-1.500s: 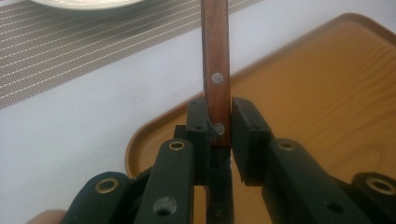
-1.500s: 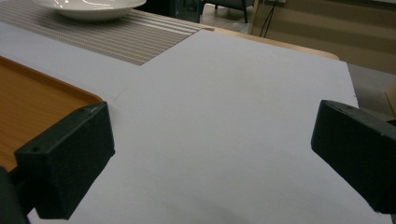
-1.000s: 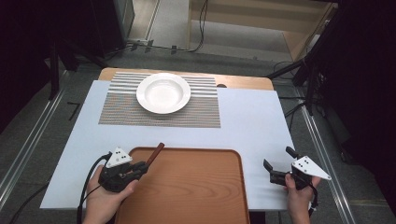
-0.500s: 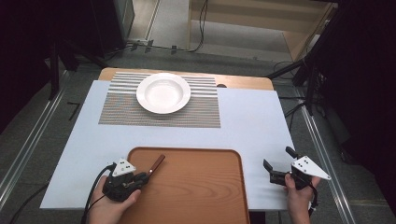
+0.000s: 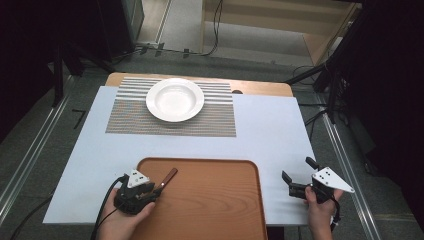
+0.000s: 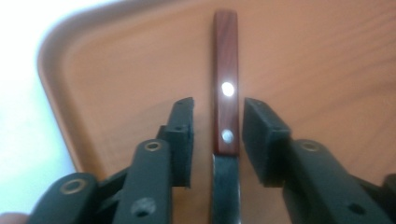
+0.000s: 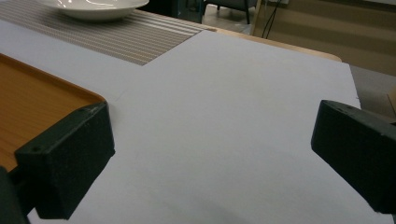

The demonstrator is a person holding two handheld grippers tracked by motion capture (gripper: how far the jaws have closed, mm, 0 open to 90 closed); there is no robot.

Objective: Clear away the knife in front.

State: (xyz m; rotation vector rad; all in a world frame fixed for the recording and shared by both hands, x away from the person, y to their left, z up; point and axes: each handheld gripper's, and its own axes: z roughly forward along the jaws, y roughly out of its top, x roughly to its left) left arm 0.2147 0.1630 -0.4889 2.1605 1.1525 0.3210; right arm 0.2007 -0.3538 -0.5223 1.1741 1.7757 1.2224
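A knife with a reddish wooden handle [image 6: 225, 88] and two rivets lies on the brown tray [image 6: 327, 70], with its dark blade running back under the gripper. My left gripper [image 6: 219, 107] is open, one jaw on each side of the handle with a small gap on both sides. From above, the knife handle [image 5: 168, 177] points up and right out of the left gripper [image 5: 152, 189] at the tray's [image 5: 215, 205] near left corner. My right gripper [image 5: 298, 169] is held open over the white table cover, right of the tray, with nothing between its fingers [image 7: 70, 158].
A white deep plate [image 5: 175, 100] sits on a striped placemat [image 5: 220, 120] at the far middle of the table. The plate [image 7: 93, 7] and the tray's corner [image 7: 28, 102] lie ahead and left of the right gripper. Metal rails flank the table.
My left gripper has drawn back toward the person with the knife, bringing it down onto the tray, and its jaws now stand apart from the handle. The right gripper has not moved.
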